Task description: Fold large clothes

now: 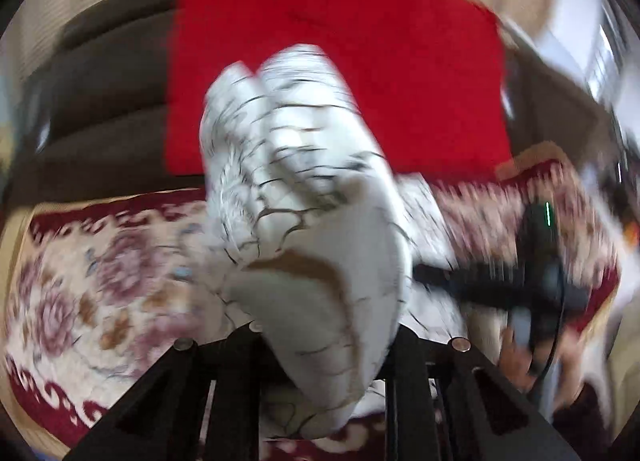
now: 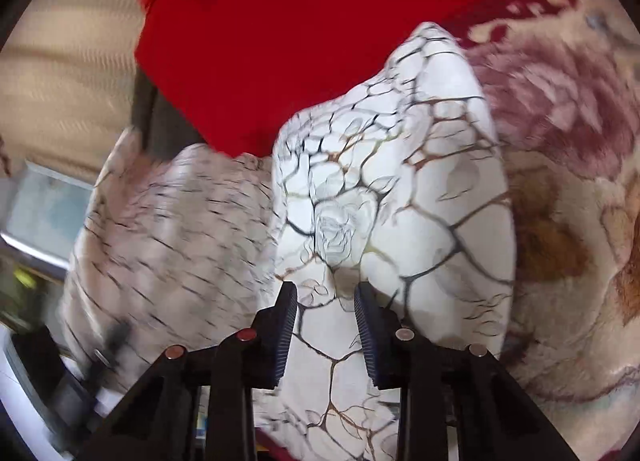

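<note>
A bunched white garment (image 1: pixel 304 189) with dark vein lines rises out of the left tool (image 1: pixel 320 345), hiding its fingertips. Beyond lies a red cloth (image 1: pixel 340 41); a floral rug (image 1: pixel 100 269) spreads below, blurred.

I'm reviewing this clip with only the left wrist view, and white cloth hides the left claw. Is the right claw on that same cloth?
Observer: Yes. In the right wrist view, the right claw has the white patterned garment between its jaws. I cannot tell whether they press on it.
Operator: My print is blurred. Any detail?
Observer: A drawn rose sits just ahead of the jaws.
Operator: Is the garment flat there?
Observer: No, a second bunched fold spreads beside the claw.
</note>
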{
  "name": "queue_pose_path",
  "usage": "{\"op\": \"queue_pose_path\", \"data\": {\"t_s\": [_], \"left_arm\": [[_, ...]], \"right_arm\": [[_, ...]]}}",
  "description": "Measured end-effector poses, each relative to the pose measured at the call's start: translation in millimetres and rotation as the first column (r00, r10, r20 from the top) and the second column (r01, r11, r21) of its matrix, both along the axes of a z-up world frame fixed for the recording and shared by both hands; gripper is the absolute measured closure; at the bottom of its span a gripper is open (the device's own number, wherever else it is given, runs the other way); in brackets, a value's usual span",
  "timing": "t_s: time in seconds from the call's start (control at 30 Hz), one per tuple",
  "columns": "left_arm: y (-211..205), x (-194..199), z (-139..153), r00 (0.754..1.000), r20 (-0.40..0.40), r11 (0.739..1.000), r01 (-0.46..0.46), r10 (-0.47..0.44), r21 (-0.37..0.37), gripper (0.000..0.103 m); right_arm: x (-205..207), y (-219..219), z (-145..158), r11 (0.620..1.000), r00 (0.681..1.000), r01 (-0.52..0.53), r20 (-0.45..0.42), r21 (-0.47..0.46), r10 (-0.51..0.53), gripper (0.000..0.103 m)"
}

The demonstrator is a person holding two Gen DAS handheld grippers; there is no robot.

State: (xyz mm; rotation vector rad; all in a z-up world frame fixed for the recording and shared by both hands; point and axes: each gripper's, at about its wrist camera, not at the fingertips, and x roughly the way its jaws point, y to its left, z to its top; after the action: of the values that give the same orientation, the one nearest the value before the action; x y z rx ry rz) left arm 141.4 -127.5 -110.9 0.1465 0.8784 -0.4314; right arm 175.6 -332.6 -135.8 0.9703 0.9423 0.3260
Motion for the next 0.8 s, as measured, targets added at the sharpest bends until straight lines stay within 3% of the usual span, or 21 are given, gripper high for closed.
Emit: {"op": "queue_pose_path", "data": {"t_s": [0.13,0.2,0.27,0.37,0.47,0.53,0.57,0.67,0.73,0.8], "left_arm": [[-45.0,-17.3,-56.9,0.991,-0.078,0.989,0.115,-0.107,0.096,0.083],[-50.1,-23.2,-73.2,0.992,-0.057,0.983,0.122,-0.116,0.134,0.083],[-48.1,-26.0,-72.4,0.992,-0.031,0.983,0.127,-0.123,0.134,0.083],[-39.7,-26.8,-66.8,0.991,-0.042,0.986,0.133,-0.129,0.096,0.083],[-37.8,-26.7,-64.8,0.990,-0.034,0.986,0.142,-0.139,0.088,0.083],[-37.7,-32.6,-64.7,0.989,-0.023,0.985,0.147,-0.146,0.088,0.083],[-39.1,-32.8,-64.5,0.989,-0.018,0.985,0.149,-0.148,0.088,0.083],[-34.6,-33.5,-64.3,0.988,-0.014,0.985,0.155,-0.155,0.076,0.083],[-29.2,-33.9,-60.7,0.987,-0.011,0.985,0.158,-0.158,0.067,0.083],[-20.5,-35.6,-55.9,0.987,-0.013,0.986,0.158,-0.157,0.049,0.083]], "right_arm": [[-5.3,-32.6,-6.8,0.990,0.997,0.075,0.003,0.121,-0.076,0.066],[-6.7,-43.2,-10.9,0.980,0.994,0.106,-0.009,0.169,-0.106,0.066],[-8.1,-50.7,-13.2,0.968,0.990,0.138,-0.014,0.210,-0.138,0.064],[-11.3,-58.8,-9.2,0.957,0.980,0.196,-0.010,0.213,-0.199,0.037],[-21.8,-67.2,15.4,0.944,0.946,0.301,0.085,0.138,-0.314,0.036],[-29.3,-70.4,39.2,0.935,0.915,0.338,0.193,0.111,-0.354,0.026],[-28.5,-69.2,46.0,0.942,0.916,0.321,0.220,0.098,-0.335,0.020],[-3.5,-47.2,53.6,0.979,0.959,0.204,0.198,0.015,-0.203,0.020],[26.2,-21.7,43.3,0.998,0.994,0.059,0.096,-0.029,-0.056,0.020],[45.5,-6.8,28.9,0.998,1.000,0.027,-0.001,-0.065,-0.028,0.019]]}}
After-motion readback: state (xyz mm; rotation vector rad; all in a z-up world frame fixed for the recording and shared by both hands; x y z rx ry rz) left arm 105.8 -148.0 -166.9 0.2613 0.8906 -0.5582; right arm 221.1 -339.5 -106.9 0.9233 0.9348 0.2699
